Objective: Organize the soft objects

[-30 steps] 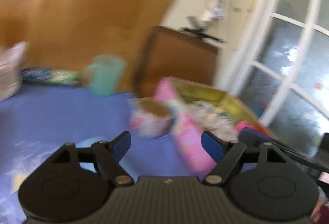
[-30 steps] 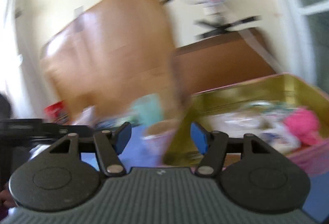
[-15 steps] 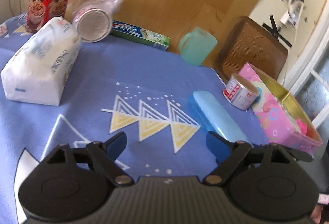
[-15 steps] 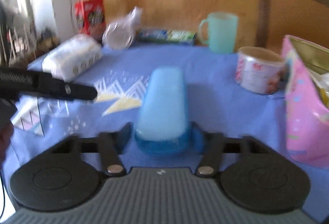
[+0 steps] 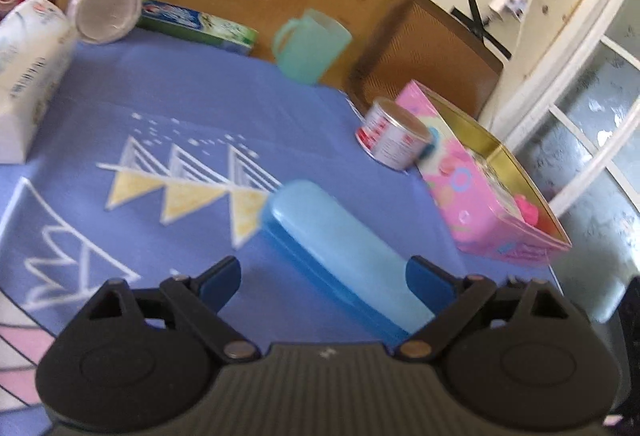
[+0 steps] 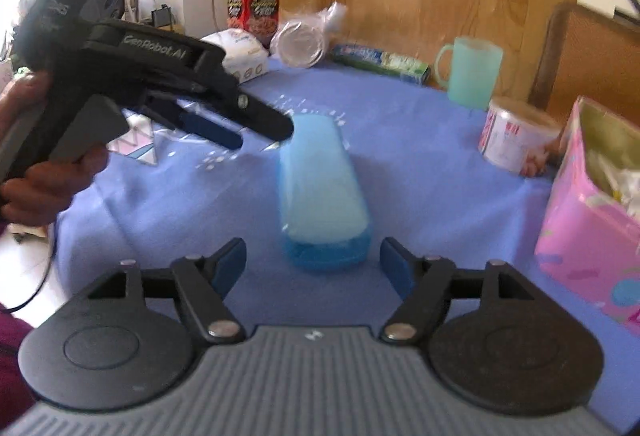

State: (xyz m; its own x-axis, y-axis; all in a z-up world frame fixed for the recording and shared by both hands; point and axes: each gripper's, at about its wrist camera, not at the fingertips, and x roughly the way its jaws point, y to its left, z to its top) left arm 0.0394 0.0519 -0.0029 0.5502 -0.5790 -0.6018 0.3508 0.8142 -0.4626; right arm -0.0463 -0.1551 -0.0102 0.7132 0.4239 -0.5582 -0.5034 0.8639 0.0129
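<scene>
A light blue oblong case [image 5: 340, 248] lies on the blue patterned tablecloth [image 5: 168, 95]; it also shows in the right wrist view [image 6: 322, 191]. My left gripper [image 5: 324, 282] is open, hovering over the case's near end. My right gripper [image 6: 312, 262] is open, just short of the case's near end, not touching it. The left gripper shows in the right wrist view [image 6: 224, 123] to the left of the case. A pink tin [image 5: 480, 187] holds soft items, one bright pink [image 5: 528, 205]; it also shows at the right edge of the right wrist view [image 6: 588, 232].
A small can [image 6: 516, 135] lies beside the tin. A teal mug [image 6: 472, 75], a green-blue box [image 6: 380, 61], a wrapped stack of plastic cups [image 6: 300, 43], a white tissue pack [image 6: 244, 55] and a red carton [image 6: 254, 3] stand at the back. A brown chair [image 5: 424, 47] is behind.
My right gripper has backed off the blue case, so the case no longer sits between its fingers. My left gripper has moved right and closer, over the case.
</scene>
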